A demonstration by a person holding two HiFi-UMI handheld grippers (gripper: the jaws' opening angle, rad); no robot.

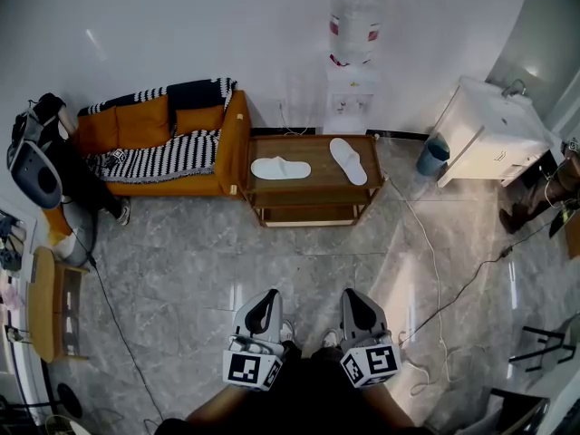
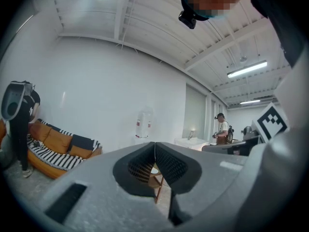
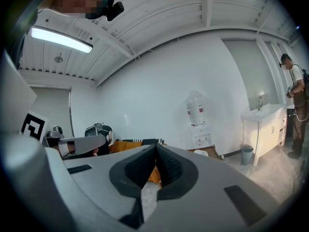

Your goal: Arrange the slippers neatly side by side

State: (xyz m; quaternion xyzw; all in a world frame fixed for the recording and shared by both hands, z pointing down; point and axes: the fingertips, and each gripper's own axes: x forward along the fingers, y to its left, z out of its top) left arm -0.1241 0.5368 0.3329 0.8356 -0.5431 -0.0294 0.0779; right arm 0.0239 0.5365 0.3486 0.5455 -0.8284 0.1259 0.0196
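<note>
The left gripper [image 1: 265, 299] and right gripper [image 1: 356, 298] hung by the person's body, jaws pressed together on nothing, while one white slipper [image 1: 280, 168] and the other slipper [image 1: 348, 160] lay apart and askew on the far wooden table [image 1: 313, 187], so the arranging looked wholly undone

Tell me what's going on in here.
A person stands on the tiled floor, holding the left hand-held gripper and the right hand-held gripper low in front, both shut and empty. Ahead, two white slippers lie apart on the wooden table: the left slipper sideways, the right slipper angled. Neither is being touched.
</note>
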